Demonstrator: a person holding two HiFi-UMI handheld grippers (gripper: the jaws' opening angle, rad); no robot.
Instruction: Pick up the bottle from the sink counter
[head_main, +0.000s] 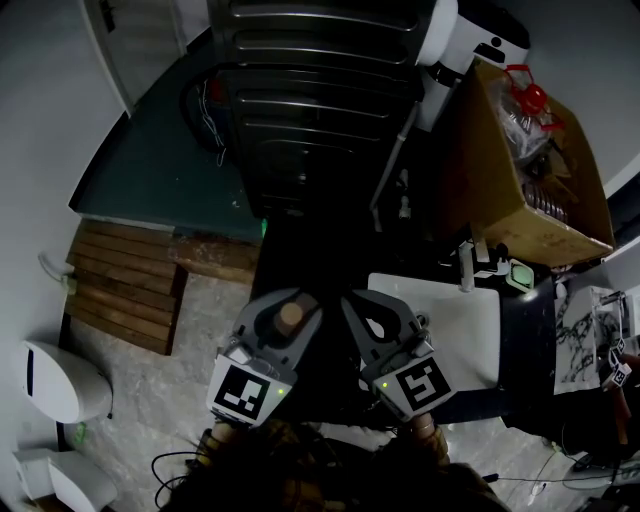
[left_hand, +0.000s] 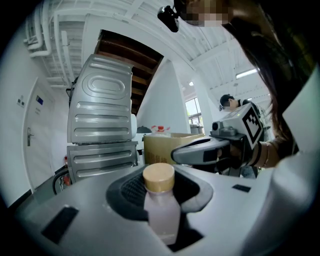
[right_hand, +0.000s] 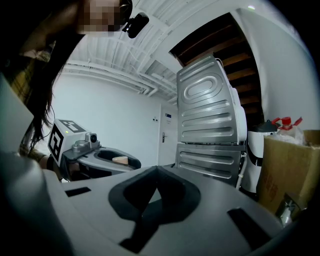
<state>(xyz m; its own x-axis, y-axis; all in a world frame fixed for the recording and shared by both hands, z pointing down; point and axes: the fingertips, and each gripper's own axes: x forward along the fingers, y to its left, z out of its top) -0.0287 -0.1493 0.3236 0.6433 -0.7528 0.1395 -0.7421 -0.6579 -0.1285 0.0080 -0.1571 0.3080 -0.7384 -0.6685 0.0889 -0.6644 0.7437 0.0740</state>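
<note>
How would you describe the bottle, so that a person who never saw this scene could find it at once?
In front of the tall ribbed metal unit, two grey grippers sit side by side. The bottle stands upright between the jaws of the left gripper: small, pale pinkish body, round tan cap. The jaws of the right gripper are together, with nothing between them.

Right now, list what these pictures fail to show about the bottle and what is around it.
- Bottle: in the left gripper view its bottom is hidden behind the body of the left gripper. The head view shows only the cap.
- Bottle label: too blurred to read.
- Sink counter: too dark in the head view to tell what lies on it.
- Box: contents too dark and small in the head view.
</note>
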